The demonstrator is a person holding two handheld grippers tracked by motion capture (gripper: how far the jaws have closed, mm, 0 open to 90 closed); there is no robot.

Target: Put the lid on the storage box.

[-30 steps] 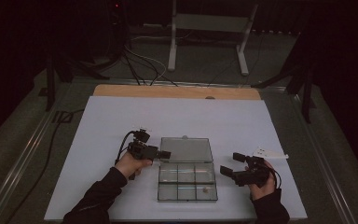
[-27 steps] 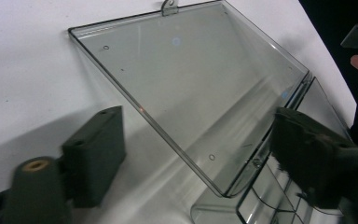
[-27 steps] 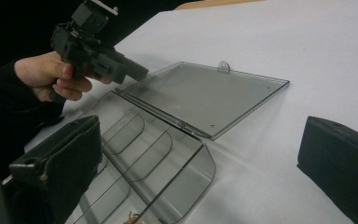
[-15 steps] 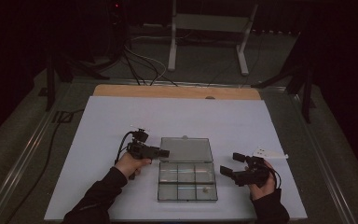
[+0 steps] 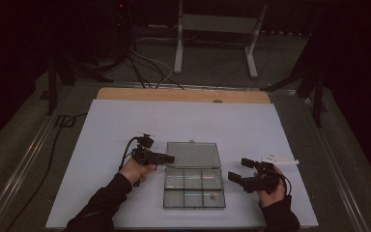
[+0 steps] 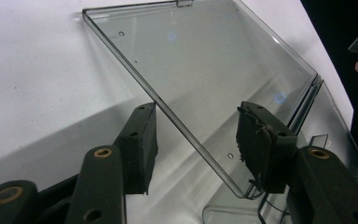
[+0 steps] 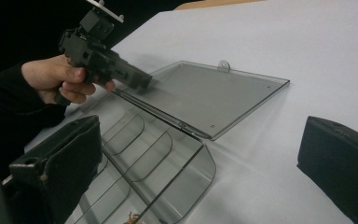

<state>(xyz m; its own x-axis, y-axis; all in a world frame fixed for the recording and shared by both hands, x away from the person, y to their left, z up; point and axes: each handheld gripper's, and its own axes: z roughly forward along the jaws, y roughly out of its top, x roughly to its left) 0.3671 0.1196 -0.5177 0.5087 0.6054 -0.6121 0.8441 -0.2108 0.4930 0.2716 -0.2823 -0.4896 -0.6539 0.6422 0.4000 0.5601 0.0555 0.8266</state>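
Clear plastic box point(image 5: 194, 191) lies open on the white tabletop point(image 5: 101, 130), near the front edge, between the two hands. Its lid point(image 5: 193, 154) is folded back flat on the far side, hinged to the divided tray. A small dark bit point(image 5: 213, 196) sits in one front compartment (too small to tell what).

Left gripper point(image 5: 168, 158) is at the lid's left edge, beside the hinge corner. In the left gripper view, the left gripper point(image 6: 196, 140) straddles that edge: one jaw outside on the white sheet, one over the lid point(image 6: 205, 70). Jaws have just been closing, now about half-wide; the pads do not press on the plastic, a gap shows on both sides.

Right gripper point(image 5: 239, 170) is just right of the box, apart from it, jaws spread wide with nothing between them. The right gripper view shows the tray's rounded corner point(image 7: 200, 172) between its jaws, farther off.

A small white tag point(image 5: 280, 158) lies on the tabletop beyond the right hand point(image 5: 270, 193).
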